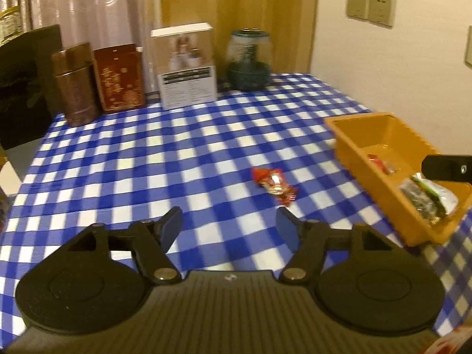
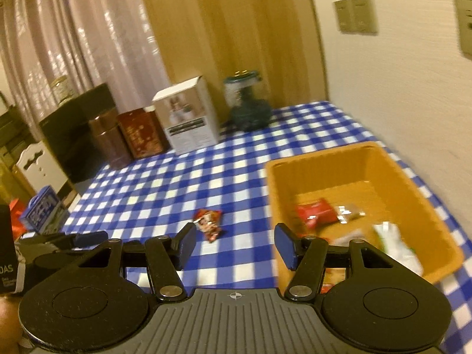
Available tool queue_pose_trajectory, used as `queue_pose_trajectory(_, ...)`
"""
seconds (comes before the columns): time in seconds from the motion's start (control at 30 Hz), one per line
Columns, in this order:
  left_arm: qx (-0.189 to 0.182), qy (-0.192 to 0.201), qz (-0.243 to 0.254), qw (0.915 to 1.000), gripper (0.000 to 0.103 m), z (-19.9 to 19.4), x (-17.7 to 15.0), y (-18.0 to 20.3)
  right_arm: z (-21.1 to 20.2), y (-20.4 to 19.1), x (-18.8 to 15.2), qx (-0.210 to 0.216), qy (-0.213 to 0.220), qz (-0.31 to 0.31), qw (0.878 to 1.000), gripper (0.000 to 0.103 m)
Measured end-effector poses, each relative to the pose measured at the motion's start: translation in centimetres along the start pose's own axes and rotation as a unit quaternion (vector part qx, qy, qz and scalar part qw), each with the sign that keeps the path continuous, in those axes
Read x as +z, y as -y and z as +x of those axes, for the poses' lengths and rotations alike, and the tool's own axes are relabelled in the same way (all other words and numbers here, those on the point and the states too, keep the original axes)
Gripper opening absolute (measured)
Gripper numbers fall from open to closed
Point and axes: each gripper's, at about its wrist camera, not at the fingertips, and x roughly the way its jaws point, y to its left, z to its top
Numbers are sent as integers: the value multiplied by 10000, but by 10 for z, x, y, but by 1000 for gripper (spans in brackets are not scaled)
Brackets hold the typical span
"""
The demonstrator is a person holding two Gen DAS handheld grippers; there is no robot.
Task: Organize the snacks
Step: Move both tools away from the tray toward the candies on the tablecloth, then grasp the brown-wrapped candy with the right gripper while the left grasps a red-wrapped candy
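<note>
A red snack packet [image 1: 273, 185] lies on the blue checked tablecloth [image 1: 177, 159], just ahead and right of my open, empty left gripper [image 1: 229, 223]. It also shows in the right wrist view [image 2: 209, 224]. An orange bin [image 1: 368, 131] stands at the right and holds a red packet [image 1: 379, 160] and a green-and-clear packet [image 1: 424, 197]. My right gripper [image 2: 235, 244] is open and empty, above the bin's left wall [image 2: 273, 206]. The bin holds a red packet [image 2: 317, 211], a small clear packet [image 2: 349, 211] and a white-green packet [image 2: 395, 244]. A finger of the right gripper [image 1: 445, 168] shows over the bin.
Along the table's back edge stand a brown tin [image 1: 75, 85], a red box [image 1: 121, 78], a white box [image 1: 187, 67] and a dark green jar [image 1: 249, 62]. A wall [image 1: 398, 67] is close on the right. My left gripper [image 2: 73, 240] shows at the left beside a blue box [image 2: 42, 209].
</note>
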Motion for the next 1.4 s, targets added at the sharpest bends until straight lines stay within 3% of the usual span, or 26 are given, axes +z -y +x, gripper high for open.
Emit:
queue_pose_trajectory(0.33, 272, -49, -601, 9978, 75, 24, 4, -41, 60, -29, -11, 124, -232, -618, 9977, 59)
queue_pose_trajectory(0.57, 188, 111, -457, 9987, 81, 38, 8, -47, 107, -40, -19, 72, -385, -1140, 9927, 59)
queue_pose_trajectory(0.77, 104, -163, -137, 9997, 82, 60, 13, -48, 145, -45, -25, -65, -510, -1654, 9849, 58)
queue_pose_trajectory(0.9, 8, -426, -440, 9981, 82, 75, 13, -54, 167, -44, -26, -49, -685, -1850, 9803, 58)
queue_pose_trajectory(1.2, -3, -565, -467, 9973, 82, 89, 14, -57, 198, -37, -22, -24, -854, -1963, 9768, 43)
queue_pose_trajectory(1.3, -7, -565, -449, 9974, 82, 91, 15, -55, 201, -38, -22, -93, -894, -2018, 9753, 25)
queue_pose_trajectory(1.4, -12, -567, -416, 9975, 82, 93, 15, -53, 197, -37, -19, -75, -903, -1803, 9794, 25)
